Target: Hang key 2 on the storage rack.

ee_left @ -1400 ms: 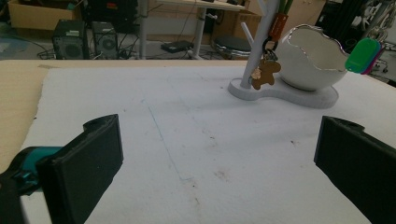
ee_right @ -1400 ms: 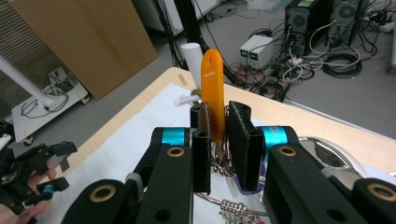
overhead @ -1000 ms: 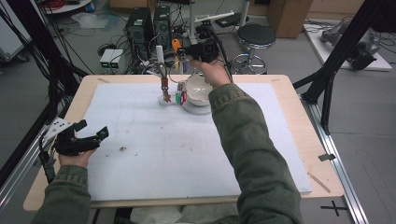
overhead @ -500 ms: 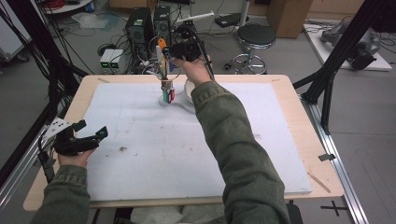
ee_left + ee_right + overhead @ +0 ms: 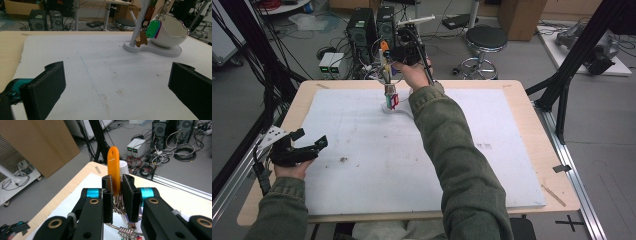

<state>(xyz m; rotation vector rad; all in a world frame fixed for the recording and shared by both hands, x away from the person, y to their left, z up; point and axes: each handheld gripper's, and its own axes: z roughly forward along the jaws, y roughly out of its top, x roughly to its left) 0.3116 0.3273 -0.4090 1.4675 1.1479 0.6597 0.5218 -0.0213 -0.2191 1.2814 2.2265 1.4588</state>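
Holds an orange key tag [image 5: 113, 170] in the right gripper [image 5: 117, 182], with both black pads clenched on the lower part of the tag and the upper part standing upright above the jaws

Reaches with the right gripper [image 5: 404, 52] over the far middle edge of the wooden table [image 5: 532, 125], just above the white key stand [image 5: 389, 95]; shows there the orange key tag [image 5: 384, 46] beside the top of the stand

Shows in the right gripper view the round white top of the post [image 5: 124, 166] directly behind the tag, and some metal key rings [image 5: 120, 207] hanging under the jaws; cannot tell whether the rings touch the post

Keeps the left gripper [image 5: 309, 138] near the left edge of the table, on the white mat [image 5: 362, 150], well apart from the stand; released, jaws wide and with nothing between them

Looks from the left gripper [image 5: 117, 82] along the mat to the key stand [image 5: 140, 20]: a thin white post on a flat white base, with a white bowl [image 5: 172, 35] with a broken-shell rim on the same base, just beside the post

Has on the post a green key tag [image 5: 152, 28], with a pink one partly hidden behind it, and a small brown bear charm [image 5: 142, 40] lower, close to the base
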